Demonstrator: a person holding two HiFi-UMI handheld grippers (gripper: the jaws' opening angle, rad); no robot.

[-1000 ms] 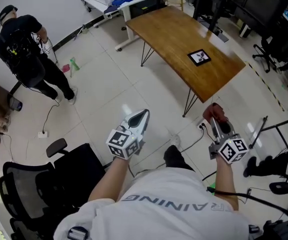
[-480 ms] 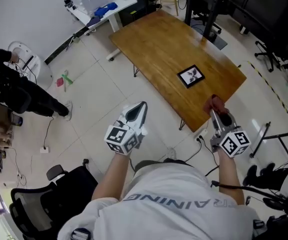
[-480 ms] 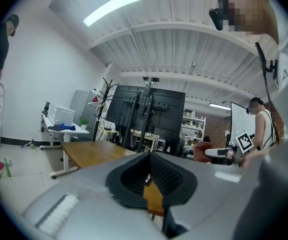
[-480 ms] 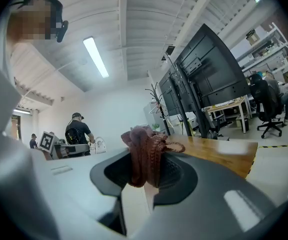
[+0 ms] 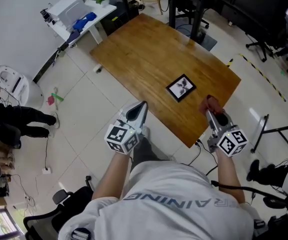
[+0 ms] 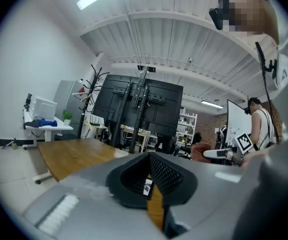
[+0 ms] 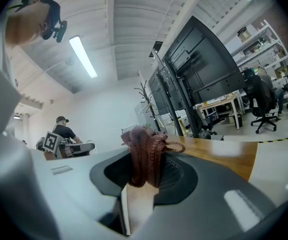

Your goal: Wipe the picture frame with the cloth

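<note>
Left gripper (image 5: 142,105): jaws clenched to a thin slit with nothing between them, tips pointing up-frame and sitting at the near-left edge of the long brown wooden table (image 5: 149,49) in the head view. In the left gripper view the grey jaws (image 6: 151,181) show only wood through the slit, plus a tiny light rectangle too small to identify. Its marker cube (image 5: 121,138) has black-and-white squares, no readable text.

Small black-edged picture frame (image 5: 181,88): lies flat on the table, ahead and to the right of the left gripper, ahead and to the left of the right gripper, apart from both. It looks close to square, so no clear long axis. It sits diamond-wise in the head view with its edges parallel to the table edges, one corner pointing back toward the person. White picture with a dark leafy motif, no readable writing.

Right gripper (image 5: 210,109): clamped on a crumpled reddish-brown cloth (image 5: 210,102), which bunches up past the jaw tips over the table's near-right edge. In the right gripper view the cloth (image 7: 146,154) stands upright between the closed jaws, with folds and a loop spilling to the right.

The back of the person's white shirt (image 5: 174,204) reads "AINING"; the start is cut off.
</note>
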